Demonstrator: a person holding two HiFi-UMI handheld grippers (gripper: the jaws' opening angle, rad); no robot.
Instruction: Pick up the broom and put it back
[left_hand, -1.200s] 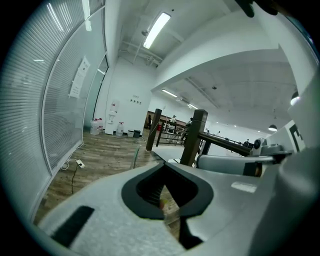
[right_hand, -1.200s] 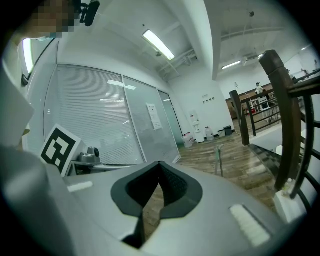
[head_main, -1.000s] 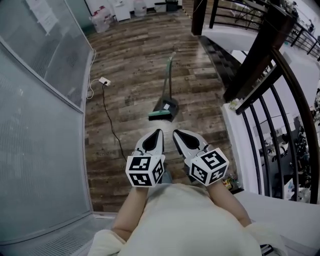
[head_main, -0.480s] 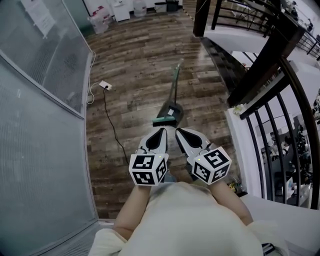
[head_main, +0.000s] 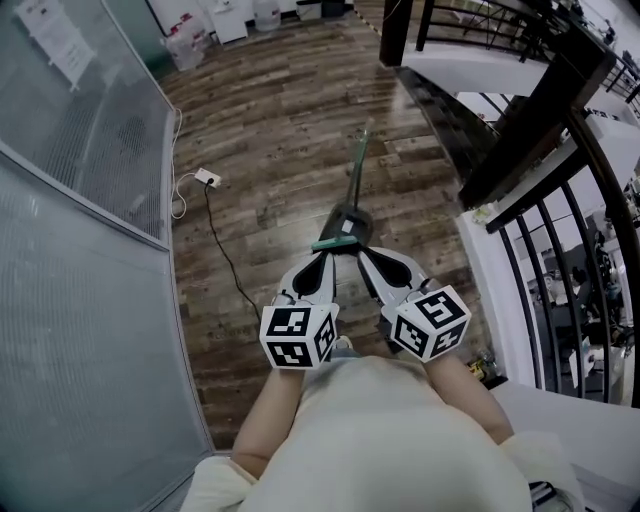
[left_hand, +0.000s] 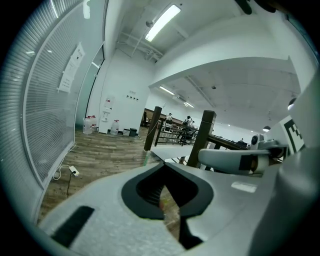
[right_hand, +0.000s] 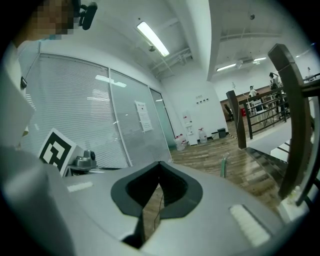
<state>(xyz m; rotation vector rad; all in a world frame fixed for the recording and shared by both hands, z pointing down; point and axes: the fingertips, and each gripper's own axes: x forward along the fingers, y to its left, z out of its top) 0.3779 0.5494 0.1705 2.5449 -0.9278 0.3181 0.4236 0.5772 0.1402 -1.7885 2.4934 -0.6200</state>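
The broom (head_main: 343, 225) rests on the wooden floor, its dark head with a green edge nearest me and its long green handle (head_main: 360, 160) running away from me. In the right gripper view the handle's top (right_hand: 223, 166) stands upright above the jaw. My left gripper (head_main: 322, 259) and right gripper (head_main: 361, 259) are side by side, both shut and holding nothing, their tips just short of the broom head. The left gripper view shows only shut jaws (left_hand: 162, 165) with a pale green tip (left_hand: 146, 157) behind.
A white power strip (head_main: 207, 178) and its black cable (head_main: 225, 255) lie on the floor to the left. A glass partition with blinds (head_main: 90, 220) runs along the left. A black railing (head_main: 545, 130) and stairs stand at the right. Water jugs (head_main: 180, 45) sit far back.
Both grippers have moved forward together across the floor. The broom head, earlier well ahead of the tips, now lies right at them. The jaws stayed shut.
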